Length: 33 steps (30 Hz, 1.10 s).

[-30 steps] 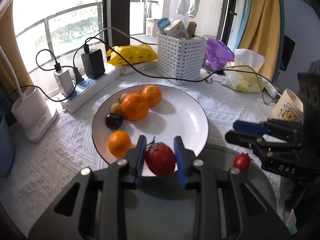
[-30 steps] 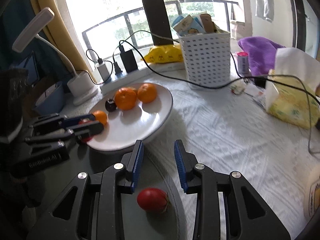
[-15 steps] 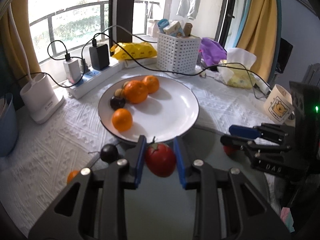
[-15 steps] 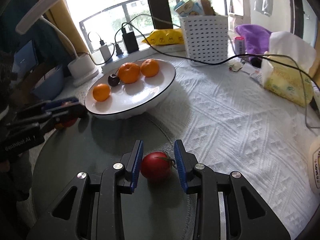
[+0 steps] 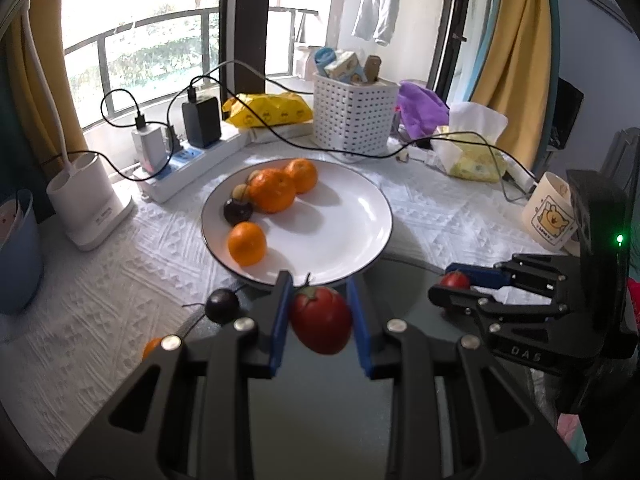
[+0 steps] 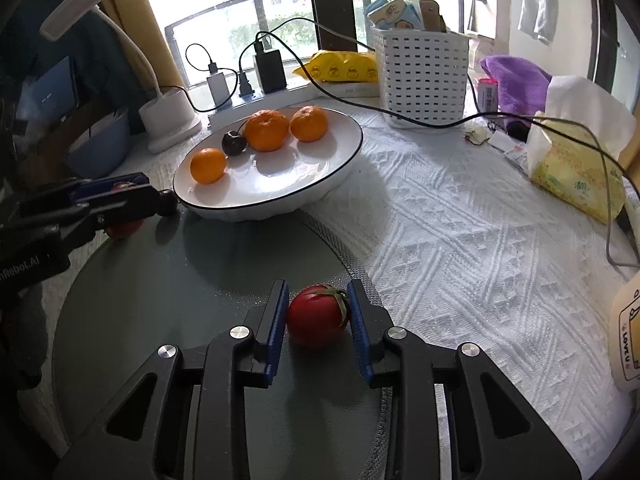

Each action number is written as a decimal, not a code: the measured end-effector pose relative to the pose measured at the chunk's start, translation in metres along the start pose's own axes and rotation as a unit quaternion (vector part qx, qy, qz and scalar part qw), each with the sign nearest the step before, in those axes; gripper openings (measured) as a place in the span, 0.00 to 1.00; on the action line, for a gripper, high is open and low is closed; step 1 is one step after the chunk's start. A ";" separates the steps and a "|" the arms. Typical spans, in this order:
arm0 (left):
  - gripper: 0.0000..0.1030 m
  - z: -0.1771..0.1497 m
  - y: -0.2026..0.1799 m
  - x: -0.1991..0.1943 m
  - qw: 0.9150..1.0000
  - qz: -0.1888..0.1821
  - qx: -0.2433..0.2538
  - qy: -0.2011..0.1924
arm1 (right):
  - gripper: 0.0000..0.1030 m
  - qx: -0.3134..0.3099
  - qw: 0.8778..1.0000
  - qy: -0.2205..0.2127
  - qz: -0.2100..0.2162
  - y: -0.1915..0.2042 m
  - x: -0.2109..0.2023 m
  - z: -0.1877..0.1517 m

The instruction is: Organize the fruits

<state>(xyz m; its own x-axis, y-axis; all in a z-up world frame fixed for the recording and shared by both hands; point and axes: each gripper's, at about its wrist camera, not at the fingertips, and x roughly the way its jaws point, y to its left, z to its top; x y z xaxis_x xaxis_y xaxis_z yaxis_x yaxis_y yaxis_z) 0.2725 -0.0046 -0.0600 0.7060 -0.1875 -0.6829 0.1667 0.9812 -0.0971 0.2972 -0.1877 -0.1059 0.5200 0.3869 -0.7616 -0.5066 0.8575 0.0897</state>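
My left gripper (image 5: 319, 282) is shut on a red tomato (image 5: 320, 324), held above the dark glass mat (image 5: 320, 420) just short of the white plate (image 5: 360, 208). Three oranges (image 5: 272, 196) and a dark cherry (image 5: 237, 211) lie on the plate. In the right wrist view my right gripper (image 6: 318, 286) is closing on a second tomato (image 6: 316, 316) that rests on the mat, with both blue pads against its sides. A loose cherry (image 5: 222, 306) and a small orange (image 5: 152, 346) lie left of the left gripper's fingers.
Behind the plate stand a white basket (image 5: 352, 120), a power strip with chargers (image 5: 188, 160) and trailing cables. A tissue pack (image 6: 576, 172) lies to the right, a mug (image 5: 550, 216) at the right edge, and a lamp base (image 5: 88, 200) and blue tub (image 5: 16, 252) at the left.
My left gripper drew back from the plate with its tomato, bringing the loose cherry and small orange into view. My right gripper moved forward around the second tomato and narrowed onto it.
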 end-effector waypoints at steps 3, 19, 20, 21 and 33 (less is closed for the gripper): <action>0.28 0.002 0.002 0.001 1.000 0.003 0.000 -0.002 | 0.31 -0.001 1.000 -0.014 0.002 0.001 -0.005 0.007; 0.28 0.024 0.016 0.036 1.000 0.005 -0.002 0.002 | 0.31 -0.017 0.998 -0.053 0.029 0.004 0.013 0.060; 0.28 0.026 0.017 0.040 1.000 0.004 -0.002 0.005 | 0.31 -0.017 0.998 -0.053 0.032 0.003 0.016 0.063; 0.28 0.027 0.018 0.043 1.000 0.004 -0.002 0.007 | 0.31 -0.018 0.998 -0.052 0.033 0.003 0.019 0.065; 0.32 0.029 0.026 0.056 1.000 0.003 -0.017 0.021 | 0.32 -0.011 0.999 -0.044 0.027 0.000 0.035 0.074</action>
<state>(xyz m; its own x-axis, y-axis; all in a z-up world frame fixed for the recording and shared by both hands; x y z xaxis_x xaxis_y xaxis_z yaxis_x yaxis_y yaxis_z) 0.3363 0.0092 -0.0800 0.6770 -0.1808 -0.7134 0.1394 0.9833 -0.1169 0.3658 -0.1489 -0.0853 0.5496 0.4611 -0.6966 -0.5496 0.8276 0.1142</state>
